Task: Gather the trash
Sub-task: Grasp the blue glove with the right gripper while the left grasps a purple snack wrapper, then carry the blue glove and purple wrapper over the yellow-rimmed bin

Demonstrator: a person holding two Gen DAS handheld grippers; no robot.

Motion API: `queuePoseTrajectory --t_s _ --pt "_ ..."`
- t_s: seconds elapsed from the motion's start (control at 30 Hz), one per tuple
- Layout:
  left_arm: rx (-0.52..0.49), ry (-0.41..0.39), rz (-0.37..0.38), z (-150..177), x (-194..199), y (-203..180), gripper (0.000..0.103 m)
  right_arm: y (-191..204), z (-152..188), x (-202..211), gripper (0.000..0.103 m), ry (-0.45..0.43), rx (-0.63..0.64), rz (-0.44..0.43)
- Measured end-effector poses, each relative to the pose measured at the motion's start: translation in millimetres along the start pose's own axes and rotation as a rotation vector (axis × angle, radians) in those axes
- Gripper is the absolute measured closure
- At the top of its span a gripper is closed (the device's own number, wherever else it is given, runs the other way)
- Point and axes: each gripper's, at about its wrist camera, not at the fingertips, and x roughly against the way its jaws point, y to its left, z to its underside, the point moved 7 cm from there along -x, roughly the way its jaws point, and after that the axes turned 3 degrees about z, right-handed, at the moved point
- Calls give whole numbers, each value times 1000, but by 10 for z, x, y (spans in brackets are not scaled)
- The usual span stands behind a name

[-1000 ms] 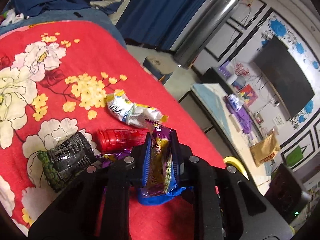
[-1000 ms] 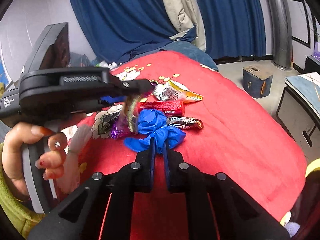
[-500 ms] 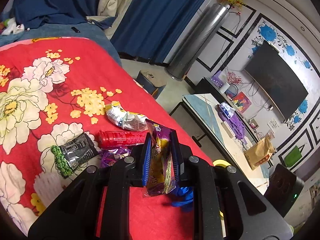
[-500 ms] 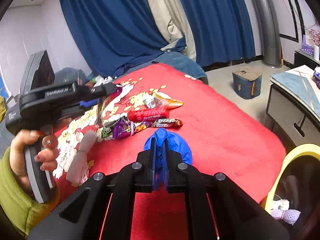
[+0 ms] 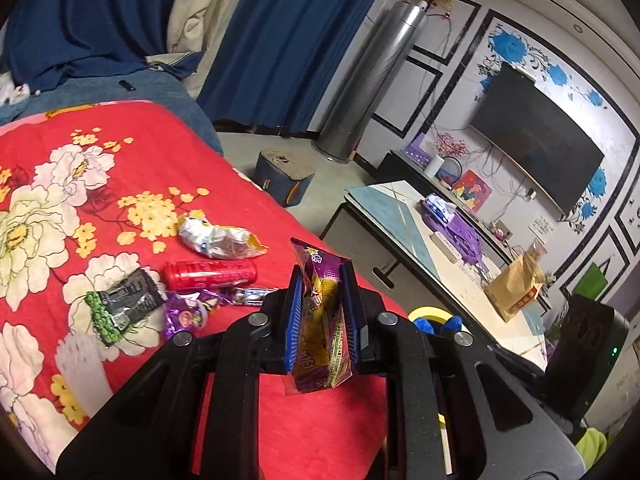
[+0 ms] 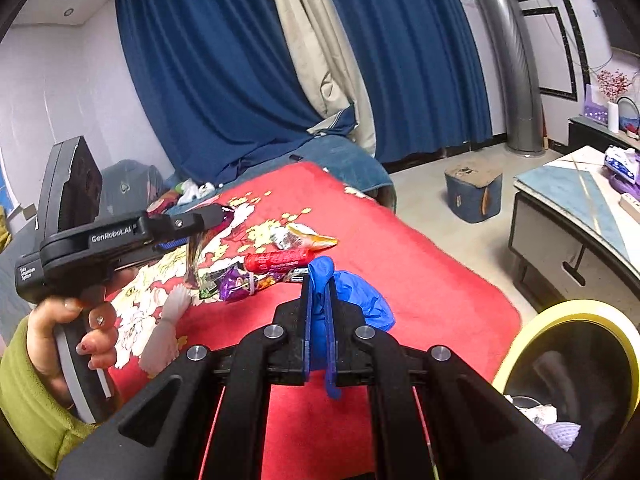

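Note:
My left gripper is shut on a purple and yellow snack wrapper, held upright above the red flowered bedspread. In the right wrist view that same left gripper shows at the left, a hand on its handle. My right gripper is shut on a crumpled blue glove, lifted over the bedspread. On the bed lie a silver-yellow wrapper, a red tube, a black-green packet and a purple wrapper. A yellow-rimmed bin stands at the right.
A blue-topped low table stands right of the bed, with purple items and a brown paper bag on it. A small blue stool sits on the floor. Blue curtains, a silver column and a wall television stand behind.
Both grippers have risen and drawn back from the bed with their loads. The blue glove has left the bedspread. The yellow-rimmed bin has come into the right wrist view.

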Motion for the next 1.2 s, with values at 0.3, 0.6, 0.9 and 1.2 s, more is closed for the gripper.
queuePoseTrajectory --t_s 0.3,0.6,0.9,1.2 --pt "-44 18 23 96 -85 -187 90 -221 -9 220 97 -36 -30 49" --pt "-137 42 40 291 -206 -514 90 -407 -3 373 97 -67 -51 105" --pt "-228 76 68 500 -325 -815 90 -563 12 507 97 -90 -69 146" --pt "-297 113 110 704 -446 -1109 90 -769 46 665 97 -109 -100 186"
